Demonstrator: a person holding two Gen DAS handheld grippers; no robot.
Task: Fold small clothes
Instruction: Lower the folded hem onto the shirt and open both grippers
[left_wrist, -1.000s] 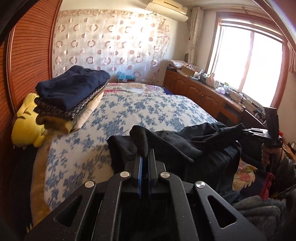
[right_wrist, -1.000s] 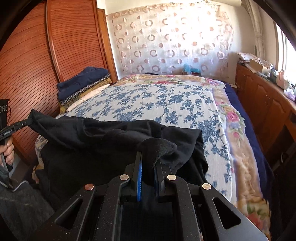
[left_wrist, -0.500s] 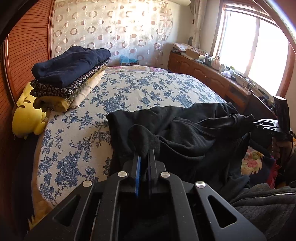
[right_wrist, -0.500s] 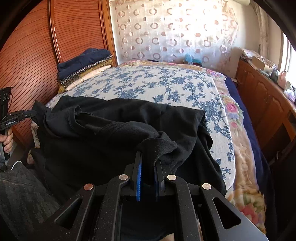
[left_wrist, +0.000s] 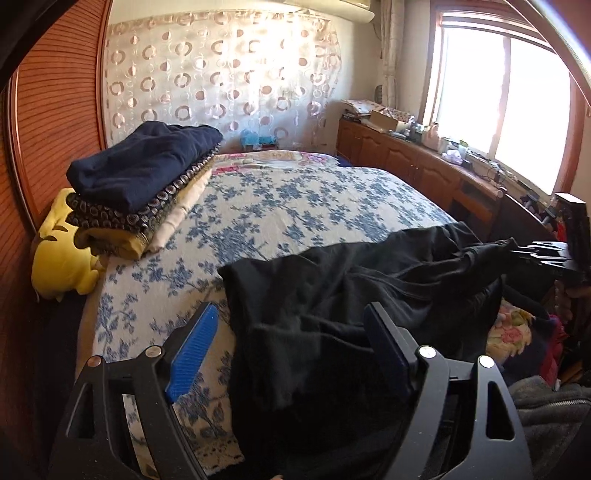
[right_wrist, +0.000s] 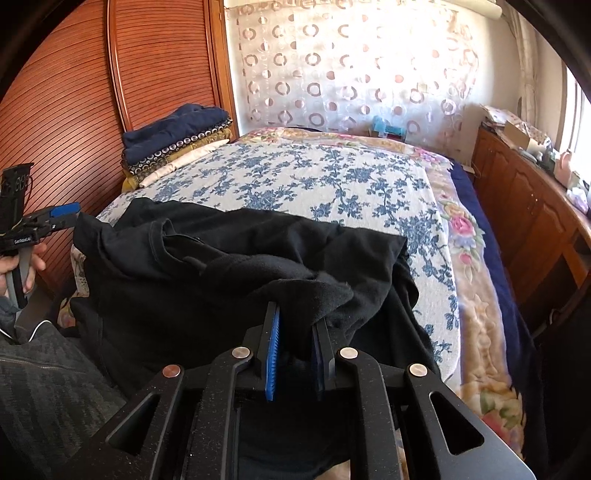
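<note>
Lying spread on the near bed (left_wrist: 303, 206), the black garment (left_wrist: 354, 295) gets released for folding — left gripper (left_wrist: 291, 347) fingers just opened wide (cloth between them), right gripper (right_wrist: 295, 354) fingers loosening, still pinching its fold.

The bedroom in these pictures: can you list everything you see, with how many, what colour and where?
black garment: one, black, rumpled on the near end of the bed
bedspread: one, white with blue flowers, covering the bed
folded clothes: one stack, navy on top, far left corner
plush toy: one, yellow, beside the stack
curtain: one, sheer with rings, back wall
cabinet: one, brown wood, under the window
left gripper: black with blue pads, open, just released the garment
right gripper: black, garment fold between its jaws, just loosening
</note>
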